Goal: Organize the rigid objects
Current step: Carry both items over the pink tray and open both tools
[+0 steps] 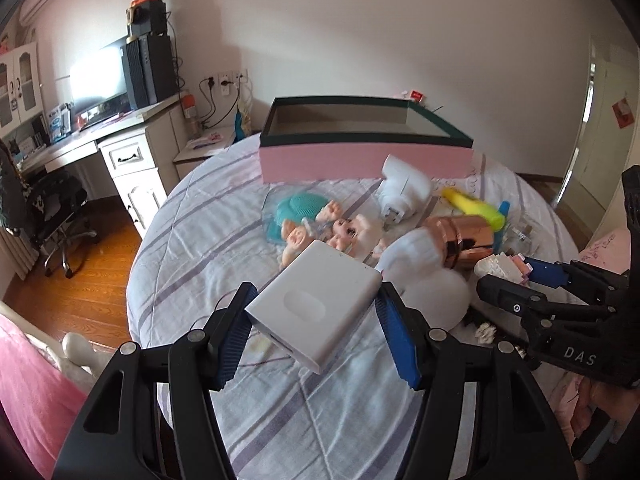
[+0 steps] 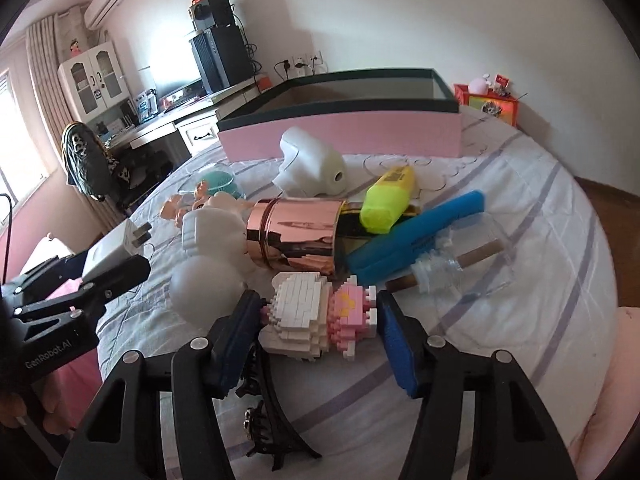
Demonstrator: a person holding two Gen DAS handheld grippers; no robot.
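Left wrist view: your left gripper [image 1: 316, 330] clamps a white rectangular plastic charger [image 1: 314, 312]; "DAS" marks the right gripper [image 2: 320, 330], which pinches a white-and-pink brick figure [image 2: 316, 320] on the striped quilt [image 2: 520, 240].

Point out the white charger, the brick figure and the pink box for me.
white charger [image 1: 316, 304], left wrist view, top face.
brick figure [image 2: 308, 312], right wrist view, white body.
pink box [image 1: 360, 162], left wrist view, front wall.

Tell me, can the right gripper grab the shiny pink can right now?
Probably not yet. The right gripper already has the pink-and-white brick figure between its fingers, and that figure lies right in front of the shiny pink can.
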